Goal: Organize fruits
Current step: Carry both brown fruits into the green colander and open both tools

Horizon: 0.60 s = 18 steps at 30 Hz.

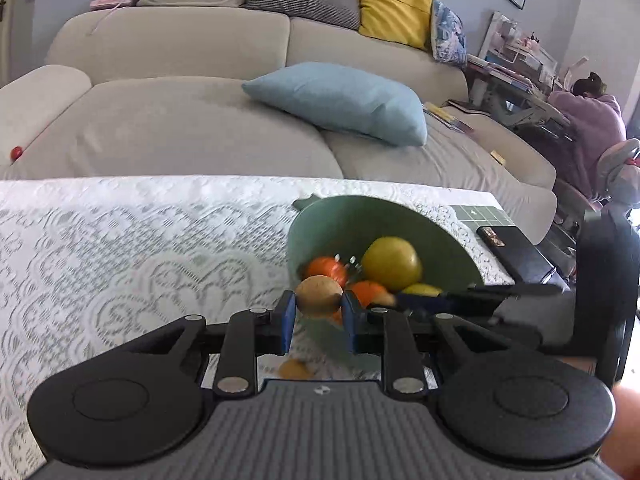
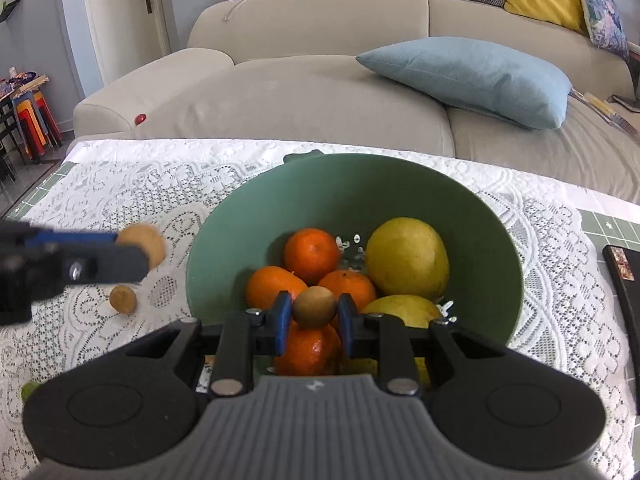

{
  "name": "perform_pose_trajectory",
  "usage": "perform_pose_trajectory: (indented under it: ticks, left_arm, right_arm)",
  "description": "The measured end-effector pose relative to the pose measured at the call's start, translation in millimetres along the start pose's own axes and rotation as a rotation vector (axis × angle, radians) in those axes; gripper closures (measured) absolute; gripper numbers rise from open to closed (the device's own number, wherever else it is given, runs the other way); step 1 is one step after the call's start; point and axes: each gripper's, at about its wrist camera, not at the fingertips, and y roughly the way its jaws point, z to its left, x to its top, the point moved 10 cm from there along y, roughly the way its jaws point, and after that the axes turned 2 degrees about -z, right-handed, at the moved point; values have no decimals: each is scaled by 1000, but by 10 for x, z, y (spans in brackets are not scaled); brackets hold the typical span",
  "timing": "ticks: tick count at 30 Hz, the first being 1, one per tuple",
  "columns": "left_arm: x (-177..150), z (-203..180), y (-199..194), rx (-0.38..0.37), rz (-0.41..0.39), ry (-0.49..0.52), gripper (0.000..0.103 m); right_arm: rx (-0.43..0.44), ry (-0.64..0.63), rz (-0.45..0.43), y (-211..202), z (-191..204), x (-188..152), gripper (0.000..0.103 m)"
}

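Left hand-held gripper [image 2: 132,250], left edge of right-wrist frame, clamps a small brown fruit [image 2: 142,245] above the table [image 2: 120,184]. One loose brown fruit [image 2: 123,299] lies on the lace just below it, left of the green bowl [image 2: 240,220]. Bowl centre-frame already holds oranges [image 2: 312,256] and yellow fruits [image 2: 407,258]. Right hand-held gripper [image 2: 314,312] grips another small fruit [image 2: 315,307] over the bowl's near rim. Judged nearly done: two to drop, one to collect.

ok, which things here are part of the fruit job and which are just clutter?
Job:
- green plastic bowl holding oranges and yellow-green pears
- small brown round fruit in left gripper
- small brown round fruit in right gripper
- loose small brown fruit on white lace tablecloth

Lying about:
- light blue cushion on beige sofa
- small red ball
- black flat box
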Motion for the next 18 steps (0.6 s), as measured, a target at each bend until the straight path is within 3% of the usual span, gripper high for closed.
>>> perform_pose_trajectory:
  ticks: [8, 18]
  left_arm:
    - [88, -146, 315, 27, 54, 62, 76]
    - [93, -214, 553, 94, 76, 149, 79]
  right_arm:
    - [28, 3, -24, 9, -5, -9, 80]
    - [-29, -32, -91, -143, -62, 30, 80]
